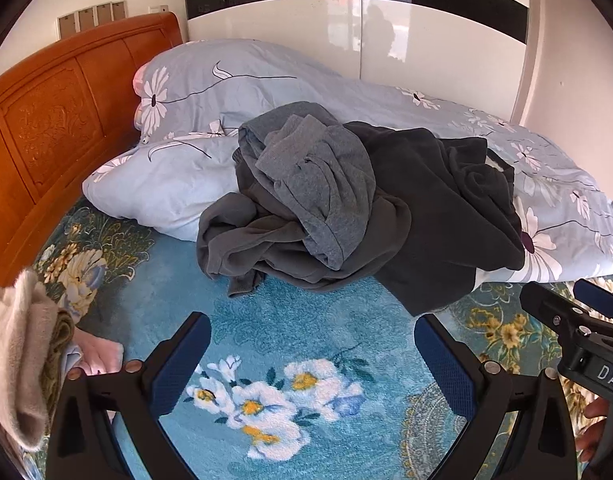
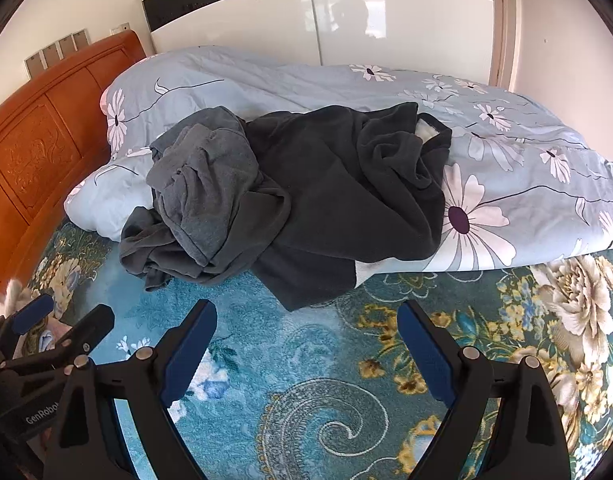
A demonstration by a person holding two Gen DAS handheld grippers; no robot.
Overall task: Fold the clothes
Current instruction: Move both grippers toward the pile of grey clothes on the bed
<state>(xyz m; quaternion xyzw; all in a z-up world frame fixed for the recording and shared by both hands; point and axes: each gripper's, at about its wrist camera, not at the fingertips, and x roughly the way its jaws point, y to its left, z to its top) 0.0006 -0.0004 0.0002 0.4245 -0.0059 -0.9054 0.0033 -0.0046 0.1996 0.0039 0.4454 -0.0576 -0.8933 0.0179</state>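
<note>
Underneath, floral teal bedspread [image 1: 266, 332].

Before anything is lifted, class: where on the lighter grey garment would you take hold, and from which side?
Grip the lighter grey garment at its top folds, coming from the near side over the teal blanket. It lies uppermost on the dark garment, so it should lift free first.

You get bright, even daylight in both views; the glossy wardrobe doors [image 1: 386, 36] throw glare and reflections, shadows are soft, and fisheye bending with black vignette marks the corners
</note>
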